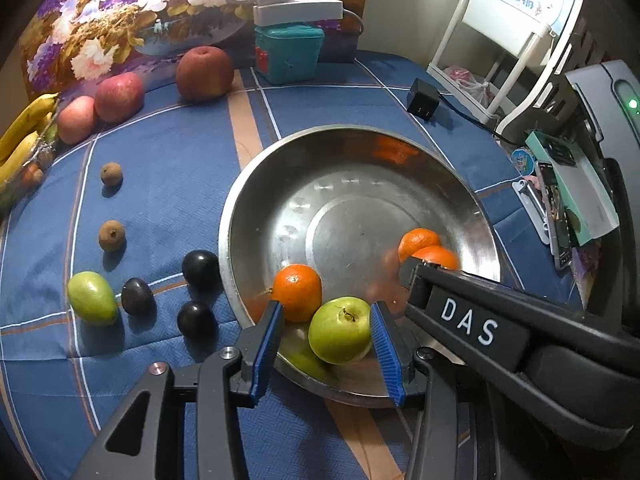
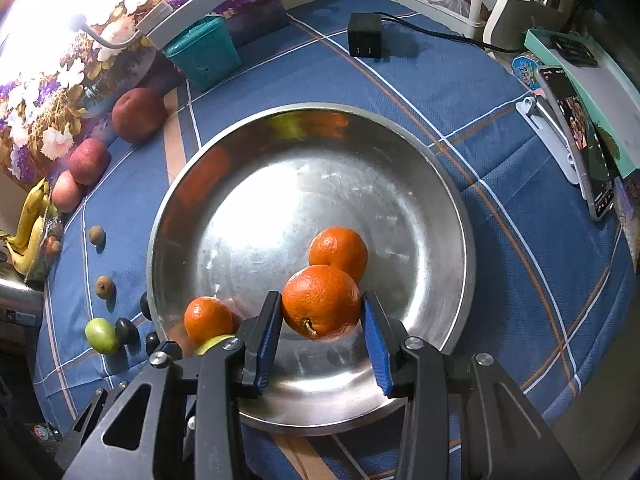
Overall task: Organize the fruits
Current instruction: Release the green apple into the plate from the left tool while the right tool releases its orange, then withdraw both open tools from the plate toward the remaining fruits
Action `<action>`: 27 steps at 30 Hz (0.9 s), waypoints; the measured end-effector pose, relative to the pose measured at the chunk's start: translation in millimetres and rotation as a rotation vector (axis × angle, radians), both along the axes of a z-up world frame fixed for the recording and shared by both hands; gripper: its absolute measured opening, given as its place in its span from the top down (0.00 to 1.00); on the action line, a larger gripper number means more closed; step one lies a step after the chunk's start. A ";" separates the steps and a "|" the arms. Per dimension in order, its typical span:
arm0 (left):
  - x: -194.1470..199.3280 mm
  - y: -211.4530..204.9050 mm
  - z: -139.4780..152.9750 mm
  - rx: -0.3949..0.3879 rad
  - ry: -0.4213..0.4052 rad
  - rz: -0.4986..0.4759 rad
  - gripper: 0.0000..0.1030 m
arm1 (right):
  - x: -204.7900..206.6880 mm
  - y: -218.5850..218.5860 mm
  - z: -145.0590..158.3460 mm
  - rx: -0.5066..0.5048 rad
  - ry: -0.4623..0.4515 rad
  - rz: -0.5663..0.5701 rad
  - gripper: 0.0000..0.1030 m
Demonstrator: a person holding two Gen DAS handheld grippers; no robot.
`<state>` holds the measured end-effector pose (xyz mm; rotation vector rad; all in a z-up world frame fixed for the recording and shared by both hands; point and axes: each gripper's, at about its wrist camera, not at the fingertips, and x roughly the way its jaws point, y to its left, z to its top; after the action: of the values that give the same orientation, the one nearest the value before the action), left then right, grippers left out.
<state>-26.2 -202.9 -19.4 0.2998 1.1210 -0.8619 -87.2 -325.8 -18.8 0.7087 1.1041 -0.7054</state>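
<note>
A steel bowl [image 1: 240, 208] [image 2: 160, 240] stands on the blue checked cloth. My left gripper [image 1: 327, 312] straddles a green apple [image 1: 340, 330] lying at the bowl's near wall; the right pad touches it, the left pad stands clear, so the jaws are open. Beside it lies an orange [image 1: 298, 292] [image 2: 208, 318]. My right gripper [image 2: 322, 304] is shut on a larger orange [image 2: 320, 300] [image 1: 436, 256], held just over the bowl floor. Another orange [image 2: 338, 250] [image 1: 418, 240] rests behind it.
Left of the bowl on the cloth lie a green fruit [image 1: 92, 298], three dark plums [image 1: 200, 268], two brown longans [image 1: 112, 235], three red apples [image 1: 119, 96] and bananas [image 1: 24, 128]. A teal box [image 1: 288, 54], black charger [image 1: 423, 99] and phone [image 2: 580, 140] sit behind and right.
</note>
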 end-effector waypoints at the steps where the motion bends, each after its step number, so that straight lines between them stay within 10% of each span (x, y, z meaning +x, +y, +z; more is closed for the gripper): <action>1: 0.1 0.2 0.2 0.000 0.001 0.001 0.53 | 0.4 -0.5 -0.3 0.001 0.002 -0.001 0.59; 27: 53.5 52.1 4.5 0.008 0.076 0.225 0.46 | -0.6 -0.3 15.0 -0.047 -0.021 0.003 0.58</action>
<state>27.3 -150.8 -14.9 0.1443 1.2034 -0.6739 -87.8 -326.1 -3.8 0.6726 1.0661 -0.7175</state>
